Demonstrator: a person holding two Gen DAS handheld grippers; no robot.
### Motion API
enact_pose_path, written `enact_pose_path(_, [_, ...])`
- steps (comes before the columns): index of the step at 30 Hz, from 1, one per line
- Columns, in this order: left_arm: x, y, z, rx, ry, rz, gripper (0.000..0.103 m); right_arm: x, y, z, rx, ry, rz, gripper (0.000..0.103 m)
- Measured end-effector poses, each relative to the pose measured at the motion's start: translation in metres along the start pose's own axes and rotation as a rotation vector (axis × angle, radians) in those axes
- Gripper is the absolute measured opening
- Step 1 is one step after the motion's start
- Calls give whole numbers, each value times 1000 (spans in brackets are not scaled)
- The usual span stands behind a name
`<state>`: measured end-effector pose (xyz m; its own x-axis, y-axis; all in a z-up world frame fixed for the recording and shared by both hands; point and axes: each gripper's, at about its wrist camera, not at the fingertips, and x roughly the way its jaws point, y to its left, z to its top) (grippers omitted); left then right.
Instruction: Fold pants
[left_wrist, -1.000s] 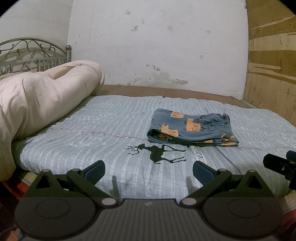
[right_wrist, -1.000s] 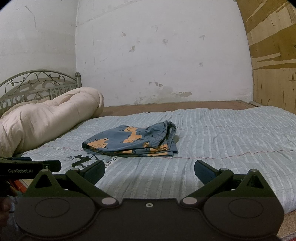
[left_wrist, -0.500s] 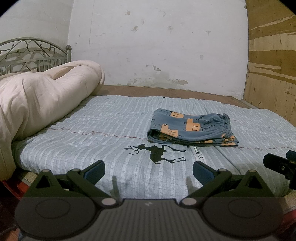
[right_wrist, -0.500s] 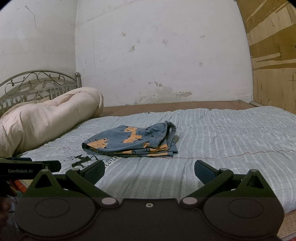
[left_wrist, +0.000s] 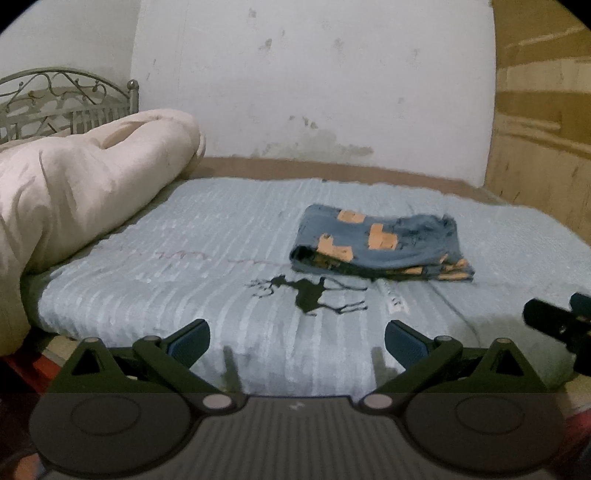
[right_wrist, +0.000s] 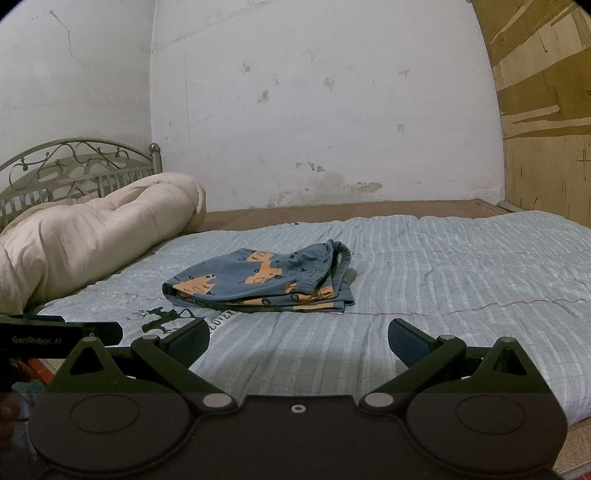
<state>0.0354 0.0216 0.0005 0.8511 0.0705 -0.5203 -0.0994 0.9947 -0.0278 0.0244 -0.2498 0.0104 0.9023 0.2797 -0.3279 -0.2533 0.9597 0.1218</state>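
While folded pants (right_wrist: 264, 278) lie flat, waistband shows rightward.

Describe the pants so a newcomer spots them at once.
On the light blue striped bedspread, right of the rolled cream duvet, lie the pants, folded flat just beyond a black deer print. They alone are denim-blue with orange vehicle patches.

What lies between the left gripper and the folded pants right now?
In the left wrist view, only blue bedspread with its black deer print separates the left gripper, jaws open, from the pants.
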Motion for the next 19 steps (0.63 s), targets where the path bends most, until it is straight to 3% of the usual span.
enact_pose_path(8, [4, 1, 3, -14, 46, 30, 102, 0, -1, 0, 3, -2, -7, 102])
enact_pose_path(19, [1, 3, 6, -34, 27, 31, 102, 1, 1, 0, 2, 2, -6, 102])
